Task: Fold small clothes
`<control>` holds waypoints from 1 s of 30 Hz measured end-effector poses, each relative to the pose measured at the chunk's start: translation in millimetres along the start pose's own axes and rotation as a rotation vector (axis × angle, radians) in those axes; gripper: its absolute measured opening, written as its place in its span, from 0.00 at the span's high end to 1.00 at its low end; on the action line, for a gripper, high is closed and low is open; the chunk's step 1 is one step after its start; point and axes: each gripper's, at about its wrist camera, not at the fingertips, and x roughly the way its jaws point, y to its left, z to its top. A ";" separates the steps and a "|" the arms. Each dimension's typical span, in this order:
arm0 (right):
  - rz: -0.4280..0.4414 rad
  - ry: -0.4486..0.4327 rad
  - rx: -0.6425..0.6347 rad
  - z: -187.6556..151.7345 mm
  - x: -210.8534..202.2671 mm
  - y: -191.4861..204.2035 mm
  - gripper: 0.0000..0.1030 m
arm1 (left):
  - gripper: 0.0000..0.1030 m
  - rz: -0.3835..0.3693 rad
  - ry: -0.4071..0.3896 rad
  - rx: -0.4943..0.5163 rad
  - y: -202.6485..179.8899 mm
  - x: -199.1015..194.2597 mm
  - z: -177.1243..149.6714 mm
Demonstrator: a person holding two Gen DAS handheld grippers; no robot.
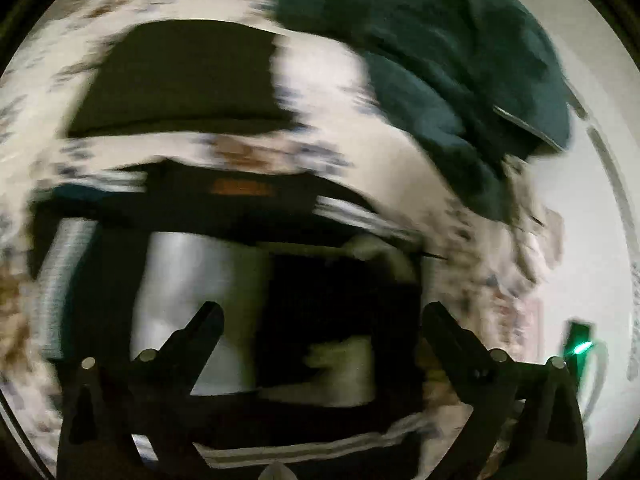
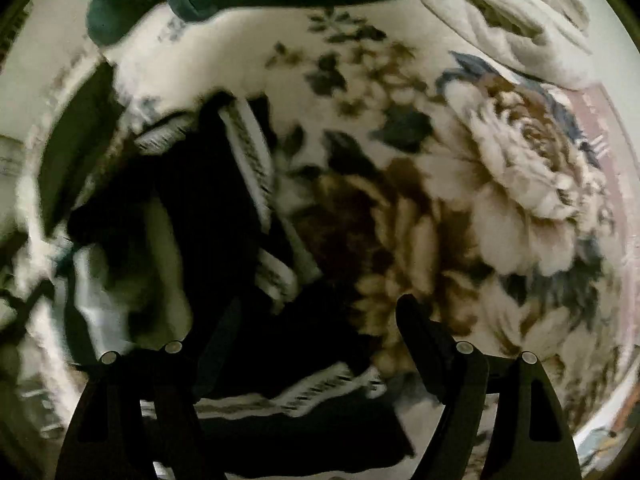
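The work surface is a cream blanket [image 2: 400, 80] printed with large brown and blue-grey flowers, and it fills most of both wrist views; whether a bed or a desk lies under it cannot be determined. In the left wrist view, which is heavily motion-blurred, a dark folded cloth [image 1: 180, 80] lies at the upper left, and a dark teal garment [image 1: 440, 60] lies crumpled at the upper right, where a pale floor or wall shows beyond the blanket edge. The left tool [image 1: 320, 312] stands with its jaws spread wide and nothing between them; it is positioned over the black garment with white stripes [image 1: 340, 300]. In the right wrist view, that black garment lies bunched at the left and lower centre, its striped bands twisted. The right tool [image 2: 320, 304] has its jaws well apart and grips nothing; its left finger lies over the black garment and its right finger over the blanket. A pale crumpled garment [image 2: 500, 8] lies at the upper right.
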 end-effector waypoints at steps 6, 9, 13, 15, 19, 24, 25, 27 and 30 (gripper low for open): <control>0.131 -0.014 -0.013 25.5 8.6 39.8 0.21 | 0.02 0.355 -0.031 -0.149 150.9 -23.6 -0.4; 0.179 0.003 0.008 33.9 29.1 70.5 0.21 | 0.02 0.447 -0.021 -0.208 194.8 -15.7 -4.1; 0.163 0.054 -0.012 40.9 58.2 104.6 0.21 | 0.02 0.478 0.014 -0.193 212.0 8.1 -4.9; 0.136 0.072 -0.050 41.3 73.7 122.0 0.33 | 0.02 0.473 0.027 -0.187 209.6 19.8 -4.4; 0.084 -0.057 -0.094 33.2 64.2 120.1 0.93 | 0.02 0.472 0.026 -0.173 203.8 24.5 -1.4; 0.038 -0.065 -0.079 16.8 43.0 73.9 0.93 | 0.02 0.451 0.026 -0.140 200.0 18.3 -3.4; 0.025 -0.041 -0.069 14.2 45.1 65.7 0.91 | 0.02 0.450 0.027 -0.138 199.9 17.4 -4.2; 0.005 0.004 -0.050 11.7 48.5 54.2 0.70 | 0.02 0.447 0.025 -0.139 200.9 14.3 -5.5; 0.055 -0.044 0.003 7.1 36.8 44.7 0.46 | 0.02 0.444 0.019 -0.136 202.7 11.0 -4.2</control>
